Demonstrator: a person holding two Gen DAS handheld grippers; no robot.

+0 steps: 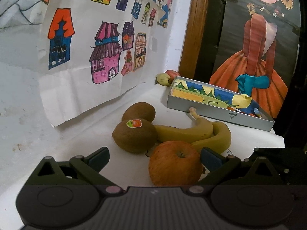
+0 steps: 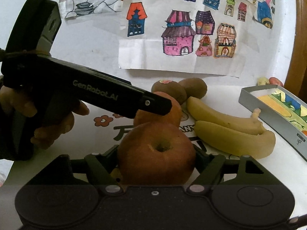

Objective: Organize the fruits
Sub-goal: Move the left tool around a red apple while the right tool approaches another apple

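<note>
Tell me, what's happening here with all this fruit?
A person is sorting fruit with two handheld tools. The right tool is closed around an apple. The left tool is open around a second apple, not yet gripping. Two kiwis and two bananas lie beside a grey tray.

Red-orange apple [image 2: 156,155], yellow bananas [image 2: 230,132], brown kiwis [image 1: 135,136], grey box [image 1: 220,113].

**Surfaces as I see them**

I see fuzzy, matt brown kiwis [image 1: 134,137], smooth waxy bananas [image 2: 230,134], and a faintly glossy apple [image 2: 156,159]. The tray [image 1: 220,113] looks like matt grey metal. The creased drawing [image 1: 92,44] is paper; the claws' bodies look like matt black plastic.
</note>
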